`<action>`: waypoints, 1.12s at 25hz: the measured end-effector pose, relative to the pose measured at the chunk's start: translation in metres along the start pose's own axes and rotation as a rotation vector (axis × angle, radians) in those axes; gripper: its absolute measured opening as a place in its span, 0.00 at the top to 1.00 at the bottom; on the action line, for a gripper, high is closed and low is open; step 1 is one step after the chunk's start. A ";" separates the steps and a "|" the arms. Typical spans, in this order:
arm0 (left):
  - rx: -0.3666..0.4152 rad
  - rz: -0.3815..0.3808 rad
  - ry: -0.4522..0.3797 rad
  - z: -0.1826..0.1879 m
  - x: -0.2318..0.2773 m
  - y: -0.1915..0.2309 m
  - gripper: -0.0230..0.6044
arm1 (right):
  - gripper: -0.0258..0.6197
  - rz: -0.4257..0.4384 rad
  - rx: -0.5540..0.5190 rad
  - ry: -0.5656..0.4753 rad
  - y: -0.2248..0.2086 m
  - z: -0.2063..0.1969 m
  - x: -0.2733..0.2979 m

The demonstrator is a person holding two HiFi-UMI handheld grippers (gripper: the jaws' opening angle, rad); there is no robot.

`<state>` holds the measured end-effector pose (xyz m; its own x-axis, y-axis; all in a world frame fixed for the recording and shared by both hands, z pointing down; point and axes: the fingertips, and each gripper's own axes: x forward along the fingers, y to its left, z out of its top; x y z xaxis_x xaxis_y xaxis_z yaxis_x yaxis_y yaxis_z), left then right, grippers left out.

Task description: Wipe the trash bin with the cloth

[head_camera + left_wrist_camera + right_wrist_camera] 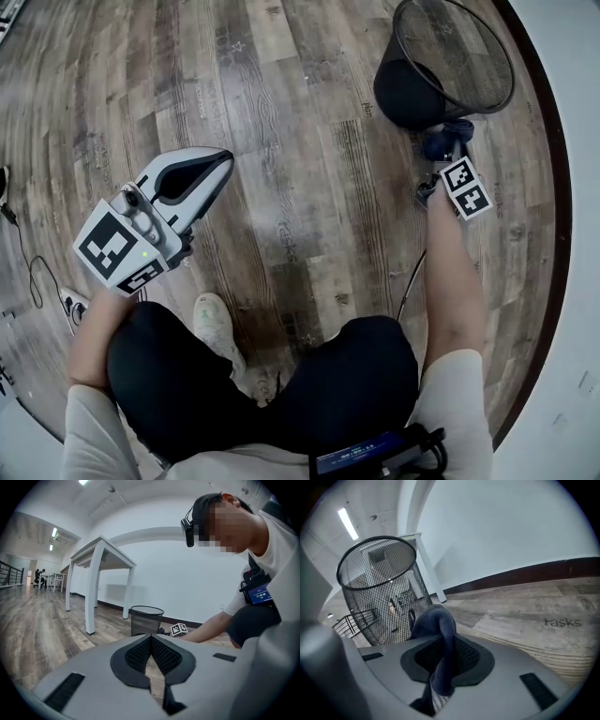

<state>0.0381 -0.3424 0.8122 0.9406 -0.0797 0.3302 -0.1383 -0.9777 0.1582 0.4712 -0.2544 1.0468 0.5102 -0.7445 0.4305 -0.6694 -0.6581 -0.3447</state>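
A black wire-mesh trash bin (450, 66) stands upright on the wood floor at the top right of the head view. My right gripper (448, 150) is just below it, shut on a dark blue cloth (442, 141). In the right gripper view the cloth (439, 634) bulges out between the closed jaws, right beside the bin's mesh wall (379, 592); whether they touch I cannot tell. My left gripper (208, 180) hovers over the floor at the left, shut and holding nothing. From the left gripper view the bin (146, 619) shows far off.
A white wall with a dark baseboard (548, 187) runs close behind the bin. A white table (101, 569) stands to the bin's left. My legs and a white shoe (216, 323) fill the lower middle. A cable (28, 262) lies at the far left.
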 end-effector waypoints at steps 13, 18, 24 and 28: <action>0.025 0.008 -0.045 0.012 0.003 0.004 0.95 | 0.87 0.193 0.126 -0.006 0.019 -0.023 -0.159; 0.063 0.037 -0.028 0.056 -0.015 -0.006 0.95 | 0.87 0.203 -0.019 0.048 0.038 0.013 -0.258; -0.093 0.099 -0.008 0.132 -0.072 -0.037 0.95 | 0.87 0.199 -0.072 0.056 0.091 0.106 -0.351; -0.196 0.111 -0.041 0.204 -0.106 -0.071 0.95 | 0.87 0.247 -0.081 0.037 0.147 0.177 -0.401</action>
<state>0.0116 -0.3047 0.5760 0.9276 -0.1960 0.3179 -0.2950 -0.9066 0.3018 0.2635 -0.0727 0.6754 0.3073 -0.8758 0.3722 -0.8129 -0.4449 -0.3758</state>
